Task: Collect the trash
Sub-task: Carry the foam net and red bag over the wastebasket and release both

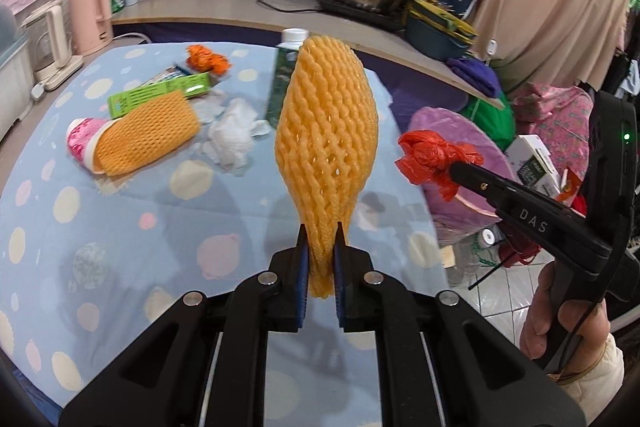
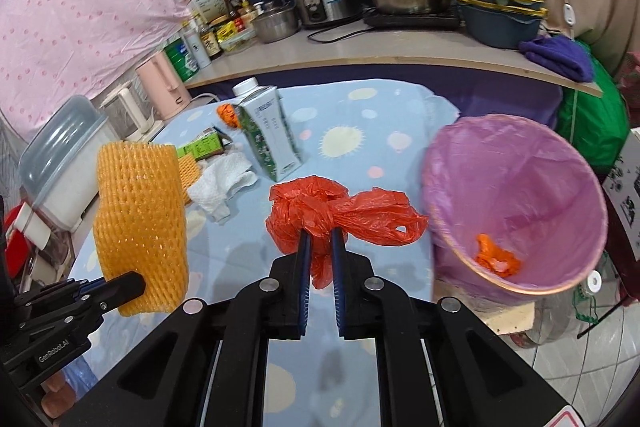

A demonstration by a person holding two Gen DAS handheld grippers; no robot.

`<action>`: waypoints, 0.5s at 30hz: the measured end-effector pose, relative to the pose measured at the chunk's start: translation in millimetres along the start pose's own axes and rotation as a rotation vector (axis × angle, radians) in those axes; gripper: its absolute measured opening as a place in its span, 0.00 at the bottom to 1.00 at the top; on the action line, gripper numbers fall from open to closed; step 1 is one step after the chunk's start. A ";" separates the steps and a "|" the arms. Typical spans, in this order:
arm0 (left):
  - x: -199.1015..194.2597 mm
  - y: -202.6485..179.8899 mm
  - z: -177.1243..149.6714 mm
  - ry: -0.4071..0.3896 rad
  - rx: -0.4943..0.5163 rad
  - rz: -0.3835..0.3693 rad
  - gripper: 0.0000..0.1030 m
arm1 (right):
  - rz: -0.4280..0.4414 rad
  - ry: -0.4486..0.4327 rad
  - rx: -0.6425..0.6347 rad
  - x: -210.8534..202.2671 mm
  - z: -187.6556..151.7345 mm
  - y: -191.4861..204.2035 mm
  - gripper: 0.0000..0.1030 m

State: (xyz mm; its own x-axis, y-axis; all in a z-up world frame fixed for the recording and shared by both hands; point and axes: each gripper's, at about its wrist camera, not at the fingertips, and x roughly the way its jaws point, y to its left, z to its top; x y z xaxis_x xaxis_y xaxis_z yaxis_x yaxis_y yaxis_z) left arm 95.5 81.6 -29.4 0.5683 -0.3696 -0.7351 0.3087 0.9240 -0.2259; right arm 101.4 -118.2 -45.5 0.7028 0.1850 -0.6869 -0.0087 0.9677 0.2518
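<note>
Left gripper: clenched on the orange foam fruit net, held up over the table's blue dotted cloth.
Foam net: you'll find it featherlight and squashy; pinch its narrow end.
Right gripper: clamped on the knotted red plastic bag, left of the purple-lined bin.
Red bag: limp, slippery, crinkled; grip it at the knot.

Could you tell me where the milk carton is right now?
In the right wrist view the milk carton stands upright on the blue tablecloth, just right of the white tissue.
</note>
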 end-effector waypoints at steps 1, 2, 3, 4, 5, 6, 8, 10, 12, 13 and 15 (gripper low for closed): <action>-0.4 -6.1 0.5 -0.001 0.010 -0.006 0.10 | -0.010 -0.006 0.010 -5.8 -0.7 -7.0 0.09; -0.6 -14.2 1.5 -0.004 0.023 -0.014 0.10 | -0.017 -0.013 0.017 -10.8 -1.0 -12.8 0.10; -0.4 -19.9 2.0 -0.004 0.032 -0.020 0.10 | -0.026 -0.022 0.027 -16.4 -1.4 -19.3 0.10; 0.2 -27.3 3.0 -0.003 0.044 -0.029 0.10 | -0.031 -0.027 0.036 -19.9 -1.7 -24.5 0.10; 0.4 -32.9 3.5 -0.004 0.053 -0.036 0.10 | -0.040 -0.035 0.047 -24.8 -2.2 -32.4 0.09; 1.8 -41.8 5.3 -0.004 0.067 -0.045 0.10 | -0.049 -0.041 0.056 -28.6 -2.4 -38.4 0.09; 3.7 -53.2 8.4 -0.007 0.087 -0.060 0.10 | -0.068 -0.055 0.079 -35.7 -2.3 -51.8 0.10; 7.6 -67.6 12.8 -0.008 0.107 -0.079 0.10 | -0.090 -0.068 0.100 -42.5 -1.6 -64.8 0.10; 13.1 -82.0 18.2 -0.010 0.124 -0.095 0.10 | -0.106 -0.082 0.125 -49.4 0.0 -80.2 0.09; 16.0 -88.8 20.3 -0.011 0.135 -0.100 0.10 | -0.116 -0.089 0.132 -52.1 1.2 -86.3 0.10; 22.5 -100.9 25.2 -0.012 0.151 -0.110 0.10 | -0.135 -0.103 0.147 -57.6 3.5 -99.7 0.09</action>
State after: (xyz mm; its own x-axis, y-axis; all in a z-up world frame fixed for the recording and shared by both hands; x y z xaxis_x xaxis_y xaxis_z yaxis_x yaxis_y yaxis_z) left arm 96.3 -22.4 -7.1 0.5341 -0.4693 -0.7032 0.4799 0.8531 -0.2048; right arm 64.3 -226.0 -28.7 0.7597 0.0295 -0.6496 0.1892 0.9458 0.2641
